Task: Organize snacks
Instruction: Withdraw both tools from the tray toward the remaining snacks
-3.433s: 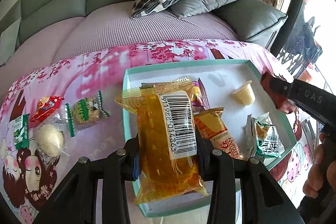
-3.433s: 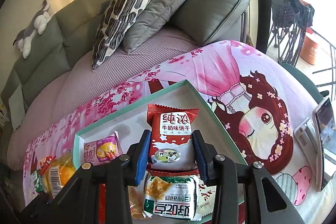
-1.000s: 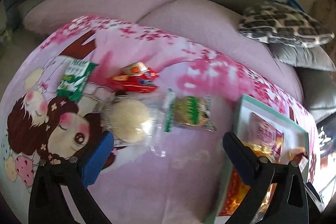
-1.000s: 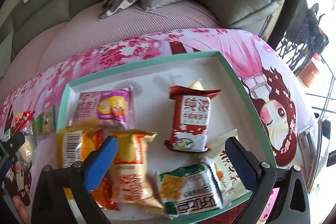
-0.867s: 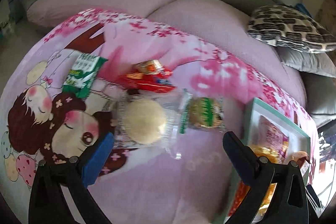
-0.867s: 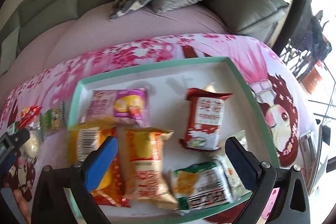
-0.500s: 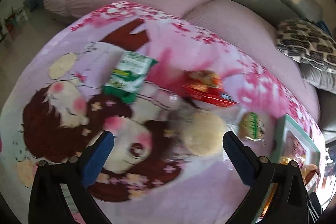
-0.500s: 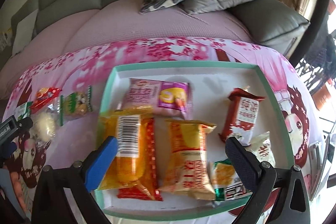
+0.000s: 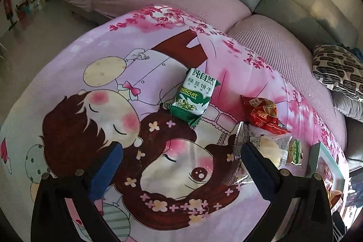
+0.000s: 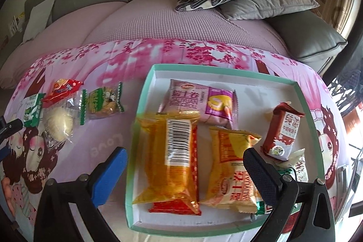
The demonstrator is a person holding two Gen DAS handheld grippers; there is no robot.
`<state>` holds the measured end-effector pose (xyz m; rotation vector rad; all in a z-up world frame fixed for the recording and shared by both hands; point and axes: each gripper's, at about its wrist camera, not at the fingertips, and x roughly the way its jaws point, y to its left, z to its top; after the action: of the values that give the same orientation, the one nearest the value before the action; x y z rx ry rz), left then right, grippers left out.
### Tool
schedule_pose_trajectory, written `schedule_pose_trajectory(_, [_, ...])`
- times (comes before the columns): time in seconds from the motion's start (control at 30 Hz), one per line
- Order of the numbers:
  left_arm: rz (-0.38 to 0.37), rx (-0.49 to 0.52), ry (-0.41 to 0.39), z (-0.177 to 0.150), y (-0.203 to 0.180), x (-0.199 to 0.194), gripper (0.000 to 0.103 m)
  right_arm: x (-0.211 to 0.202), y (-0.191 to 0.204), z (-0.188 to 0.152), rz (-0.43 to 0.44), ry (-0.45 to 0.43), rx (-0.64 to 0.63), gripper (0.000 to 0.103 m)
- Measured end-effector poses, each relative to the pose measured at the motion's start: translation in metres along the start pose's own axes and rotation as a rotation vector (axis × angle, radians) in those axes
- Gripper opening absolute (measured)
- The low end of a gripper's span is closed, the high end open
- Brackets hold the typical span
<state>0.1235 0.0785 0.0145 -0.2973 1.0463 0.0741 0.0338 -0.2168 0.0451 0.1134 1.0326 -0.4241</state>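
The teal-rimmed tray at centre frame holds an orange cake pack, a pink roll pack, a yellow pack and a red biscuit pack. At left, on the pink table cloth, lie a green biscuit packet, a red snack and a clear-wrapped bun. The left tool and the right tool both hang spread wide, empty.

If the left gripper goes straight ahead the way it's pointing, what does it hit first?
Probably the green biscuit packet, lying ahead between the open left gripper's fingers, if it stays low over the pink cartoon cloth; depth is unclear.
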Motion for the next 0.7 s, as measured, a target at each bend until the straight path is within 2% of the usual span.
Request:
schedule_pose_trajectory(0.43, [-0.056, 0.039, 0.044, -0.003, 0.005, 0.010, 0.103, 0.002, 0.045, 0.001, 0.072, 0.001, -0.042, 0.103])
schedule_pose_trajectory(0.7, [-0.061, 0.056, 0.051, 0.008, 0.006, 0.018, 0.103, 0.000, 0.077, -0.003, 0.063, -0.045, -0.133, 0.103])
